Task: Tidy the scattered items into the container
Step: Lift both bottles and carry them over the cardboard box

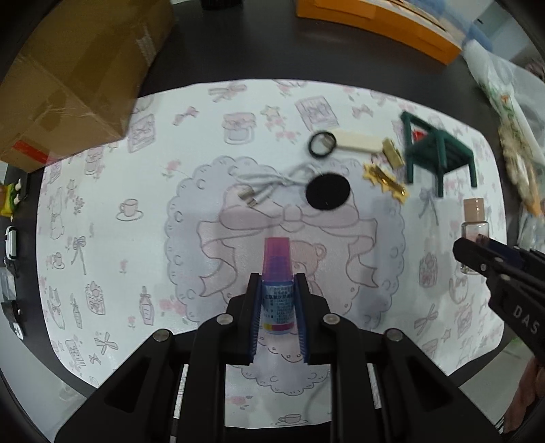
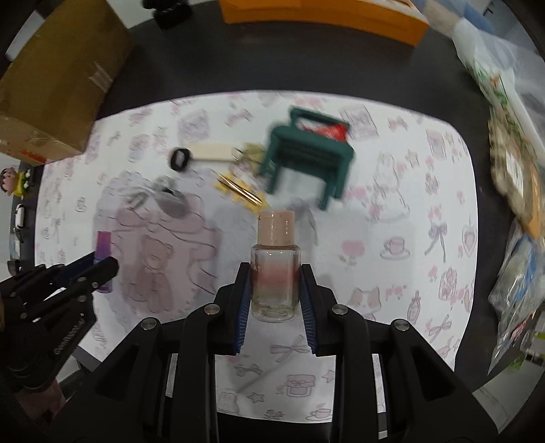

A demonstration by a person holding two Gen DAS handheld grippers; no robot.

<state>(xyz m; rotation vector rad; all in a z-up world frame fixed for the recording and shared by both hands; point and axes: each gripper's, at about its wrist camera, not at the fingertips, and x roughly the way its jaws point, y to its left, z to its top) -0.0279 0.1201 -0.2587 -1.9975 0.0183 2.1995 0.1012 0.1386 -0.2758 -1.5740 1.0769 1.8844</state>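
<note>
My left gripper (image 1: pixel 276 277) is shut on a small bottle (image 1: pixel 276 255) with a pink cap and blue label, held over the printed mat (image 1: pixel 102 221). My right gripper (image 2: pixel 275 267) is shut on a clear glass bottle (image 2: pixel 275 283) with a beige cap. From the left wrist, the right gripper (image 1: pixel 477 252) and its glass bottle (image 1: pixel 474 214) show at the right edge. A dark green chair-shaped rack (image 2: pixel 306 150) with something red in it stands further back; it also shows in the left wrist view (image 1: pixel 439 153). Loose on the mat lie a white cable (image 1: pixel 269 184), a black round pad (image 1: pixel 327 191), gold clips (image 1: pixel 385 177) and a black ring (image 1: pixel 322 143) on a cream tag.
A cardboard box (image 1: pixel 68 75) stands at the back left and an orange box (image 1: pixel 378 24) at the back. Plastic bags and packets (image 2: pixel 514 170) crowd the right side of the dark table. Small figures (image 2: pixel 17 180) sit off the mat's left edge. The right wrist view is blurred.
</note>
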